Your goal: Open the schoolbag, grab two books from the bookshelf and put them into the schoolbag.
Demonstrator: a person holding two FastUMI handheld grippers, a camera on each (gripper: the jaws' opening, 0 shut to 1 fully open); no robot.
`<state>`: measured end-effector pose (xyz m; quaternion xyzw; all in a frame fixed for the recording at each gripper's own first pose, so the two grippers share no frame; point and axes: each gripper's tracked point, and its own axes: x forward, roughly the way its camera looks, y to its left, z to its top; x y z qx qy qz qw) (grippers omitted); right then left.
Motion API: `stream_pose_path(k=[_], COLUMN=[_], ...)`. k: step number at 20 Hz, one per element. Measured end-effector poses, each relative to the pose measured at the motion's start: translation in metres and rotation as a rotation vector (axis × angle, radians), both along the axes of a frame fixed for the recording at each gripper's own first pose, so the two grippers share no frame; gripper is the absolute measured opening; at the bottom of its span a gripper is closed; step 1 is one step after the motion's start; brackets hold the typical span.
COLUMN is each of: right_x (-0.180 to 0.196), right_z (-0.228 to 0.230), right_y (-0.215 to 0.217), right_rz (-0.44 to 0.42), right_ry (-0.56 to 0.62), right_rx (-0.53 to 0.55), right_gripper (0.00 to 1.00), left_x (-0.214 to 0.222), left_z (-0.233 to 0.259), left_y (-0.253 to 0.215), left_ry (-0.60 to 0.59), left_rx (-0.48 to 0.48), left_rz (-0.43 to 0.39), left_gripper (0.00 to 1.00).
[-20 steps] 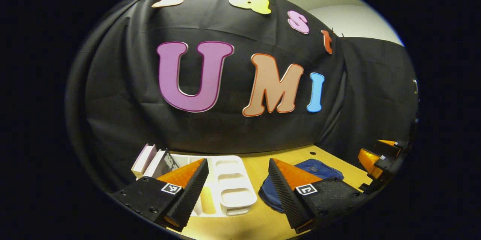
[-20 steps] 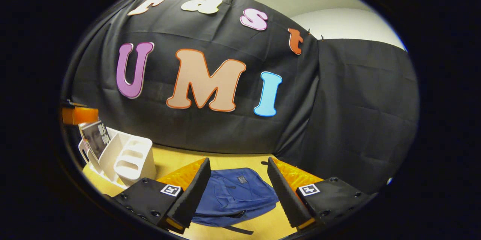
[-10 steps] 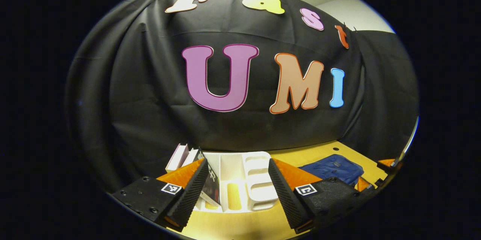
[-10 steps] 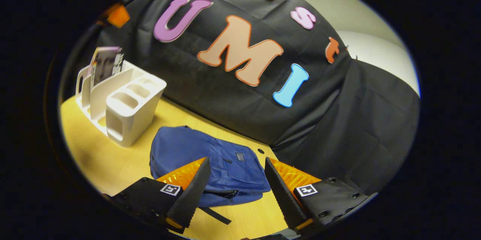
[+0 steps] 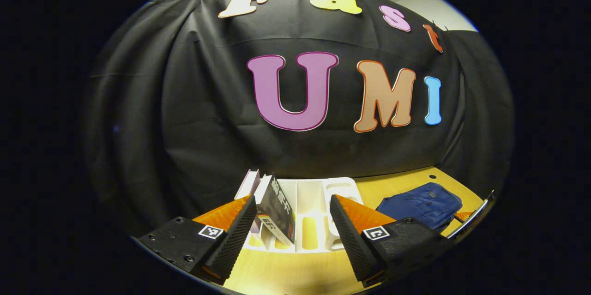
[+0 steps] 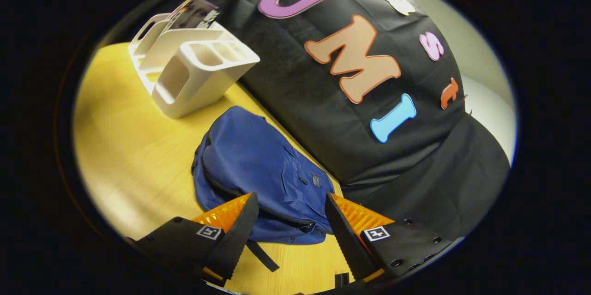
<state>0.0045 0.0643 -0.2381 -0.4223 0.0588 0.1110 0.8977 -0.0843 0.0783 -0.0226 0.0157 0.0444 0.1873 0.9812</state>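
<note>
**Both hand-held grippers open, nothing held**

In the left gripper view, the left hand-held gripper (image 5: 292,221) had its fingers spread wide with nothing between them. It pointed at the white bookshelf (image 5: 318,193), which stood on the yellow desk (image 5: 295,272) against the black wall. Two books (image 5: 277,207) stood in the shelf's left slots, leaning; the nearer one showed a dark cover, and a paler one (image 5: 248,184) stood behind it. The gripper's fingers touched neither the books nor the shelf. To the right on the desk lay the blue schoolbag (image 5: 422,205), well apart from the shelf.

In the right gripper view, the right hand-held gripper (image 6: 288,225) was likewise open and empty. It hung over the near end of the schoolbag (image 6: 254,161), which lay flat on the desk (image 6: 124,147) beside the wall, its zip running along the near edge and shut as far as could be seen. A dark strap (image 6: 261,255) trailed from the bag between the fingers. The bookshelf (image 6: 194,73) stood beyond the bag, near but apart from it, with a book (image 6: 191,11) showing above its far slots.
</note>
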Motion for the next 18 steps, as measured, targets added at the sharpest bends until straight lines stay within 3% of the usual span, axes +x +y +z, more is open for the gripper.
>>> stream_pose_path(k=[2, 3, 6, 9, 10, 17, 18], right_x=[0.002, 0.006, 0.019, 0.028, 0.032, 0.071, 0.077], right_z=[-0.013, -0.018, -0.03, -0.042, -0.042, -0.016, -0.016], right_y=[0.003, 0.004, 0.007, 0.008, 0.009, 0.022, 0.025], right_rz=[0.029, 0.038, 0.048, 0.054, 0.055, 0.058, 0.058], right_ry=[0.009, 0.012, 0.022, 0.035, 0.032, -0.023, -0.021], right_rx=[-0.042, -0.053, -0.097, -0.145, -0.153, -0.108, -0.103], right_gripper=[1.0, 0.95, 0.95, 0.95, 1.0, 0.91, 0.97], left_x=[-0.002, -0.004, -0.005, -0.004, -0.003, 0.0, 0.0], left_z=[0.0, 0.001, 0.006, 0.007, 0.006, -0.003, -0.004], left_y=[0.005, 0.008, 0.018, 0.022, 0.023, 0.036, 0.039], left_ry=[0.003, 0.004, 0.004, 0.007, 0.008, 0.026, 0.027], left_rx=[0.0, 0.006, 0.037, 0.043, 0.041, 0.008, 0.002], left_rz=[0.017, 0.027, 0.058, 0.075, 0.078, 0.112, 0.118], left_gripper=[0.93, 0.9, 0.93, 0.93, 0.92, 0.92, 0.92])
